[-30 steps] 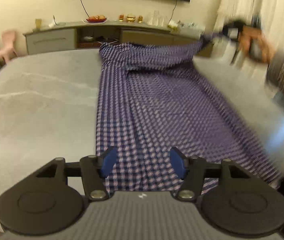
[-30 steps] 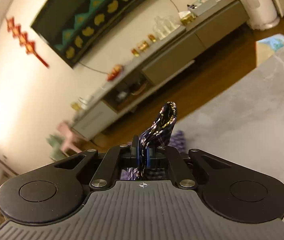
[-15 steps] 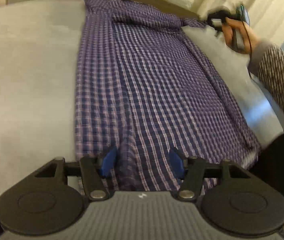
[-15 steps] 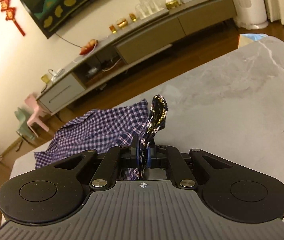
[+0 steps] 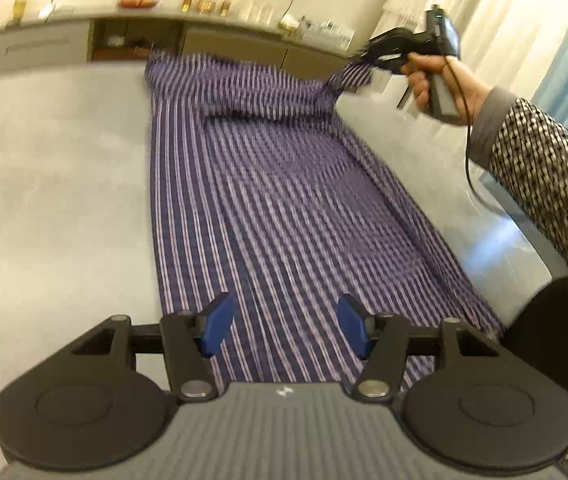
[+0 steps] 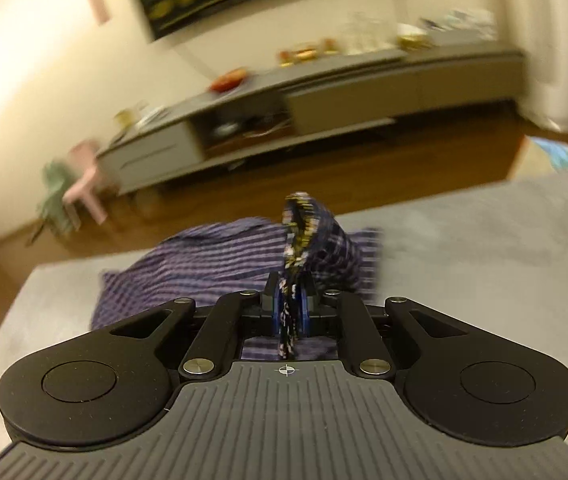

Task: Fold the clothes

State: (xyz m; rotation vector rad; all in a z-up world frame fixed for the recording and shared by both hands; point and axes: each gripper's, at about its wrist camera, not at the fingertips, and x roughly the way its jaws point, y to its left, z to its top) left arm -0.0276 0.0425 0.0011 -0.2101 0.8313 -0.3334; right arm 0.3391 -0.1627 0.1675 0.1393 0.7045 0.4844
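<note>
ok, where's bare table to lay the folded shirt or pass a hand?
Left of the shirt, the table is bare to its edge. A narrower bare strip runs right of it, below the right gripper pinching the far corner. The middle is all cloth, under the open left gripper.

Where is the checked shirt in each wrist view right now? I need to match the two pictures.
Left wrist: the checked shirt lies lengthwise up the middle of the grey table, its far right corner lifted by the right gripper.
Right wrist: the shirt's far end lies centre-left, a bunch pinched in the shut jaws.
Shared landmark: the long sideboard along the wall.
</note>
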